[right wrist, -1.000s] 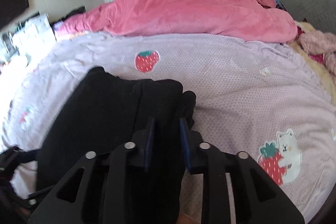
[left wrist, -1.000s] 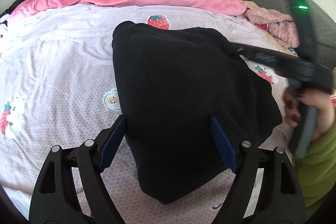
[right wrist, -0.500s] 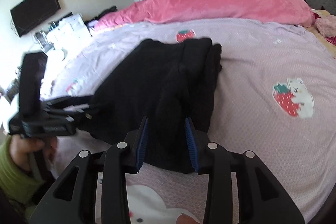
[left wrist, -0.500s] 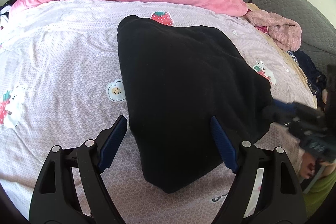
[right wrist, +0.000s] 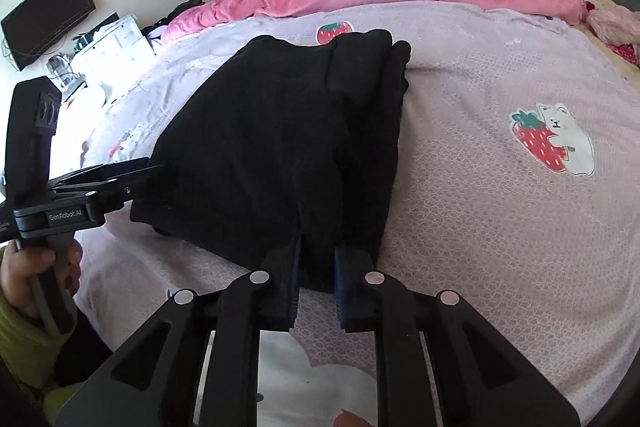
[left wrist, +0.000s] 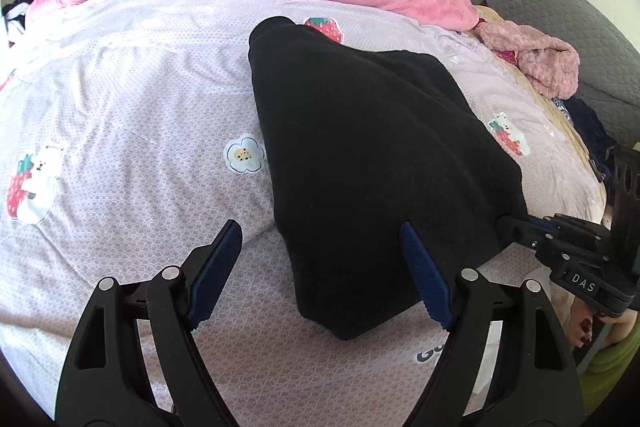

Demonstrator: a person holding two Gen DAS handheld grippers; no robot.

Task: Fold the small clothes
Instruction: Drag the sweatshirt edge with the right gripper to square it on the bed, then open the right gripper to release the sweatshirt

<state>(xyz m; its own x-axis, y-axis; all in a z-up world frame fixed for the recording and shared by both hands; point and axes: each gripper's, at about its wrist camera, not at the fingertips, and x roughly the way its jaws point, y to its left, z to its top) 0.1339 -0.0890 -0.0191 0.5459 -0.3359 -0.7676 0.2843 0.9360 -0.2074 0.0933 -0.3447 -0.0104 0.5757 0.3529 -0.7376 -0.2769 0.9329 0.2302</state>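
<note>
Now the black garment (left wrist: 360, 155) is seen folded on the lilac bed sheet (left wrist: 120, 115), its near right edge drawn down since a second ago. That edge is pinched by the right hand-held gripper (right wrist: 316, 279). The left hand-held gripper (left wrist: 320, 267) is held spread wide over the near corner, grasping nothing. Another fold seems due.
</note>
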